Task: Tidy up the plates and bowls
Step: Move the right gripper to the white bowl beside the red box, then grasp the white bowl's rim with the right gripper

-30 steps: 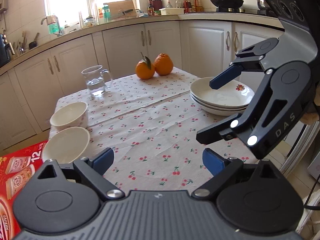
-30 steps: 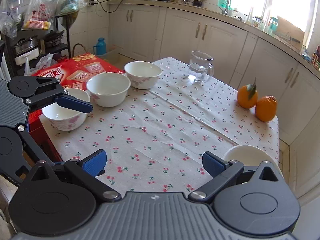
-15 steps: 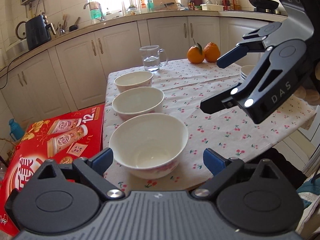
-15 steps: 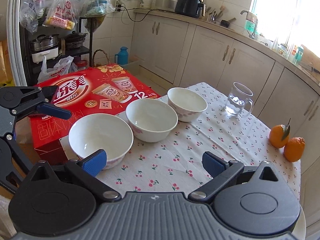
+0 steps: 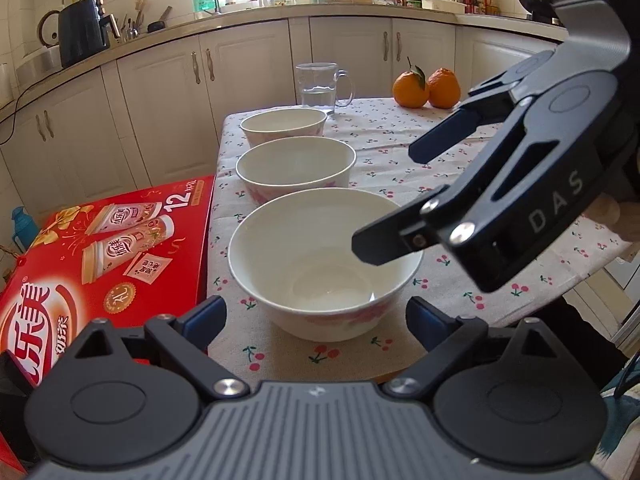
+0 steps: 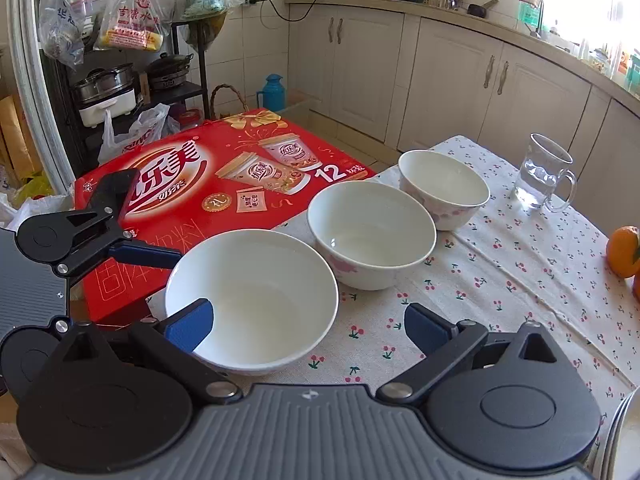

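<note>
Three white bowls with pink flowers stand in a row along the table's left edge. In the left wrist view the near bowl point(image 5: 324, 260) sits just ahead of my open, empty left gripper point(image 5: 316, 316), then the middle bowl point(image 5: 296, 168) and the far bowl point(image 5: 283, 125). My right gripper point(image 5: 384, 200) hangs open over the near bowl's right rim. In the right wrist view the near bowl point(image 6: 252, 296), middle bowl point(image 6: 372, 232) and far bowl point(image 6: 444, 186) show. My right gripper point(image 6: 306, 324) is open above the near bowl, and my left gripper point(image 6: 140, 220) is open at its left.
A red drink carton point(image 5: 108, 248) lies level with the table's left edge. A glass mug point(image 5: 320, 86) with water and two oranges point(image 5: 426, 88) stand at the far end. The edge of a plate stack point(image 6: 624, 432) shows at bottom right. Cabinets ring the room.
Both grippers swung left from the table's middle toward the bowl row and closed in on the near bowl. The plate stack left the left wrist view. Both stay open.
</note>
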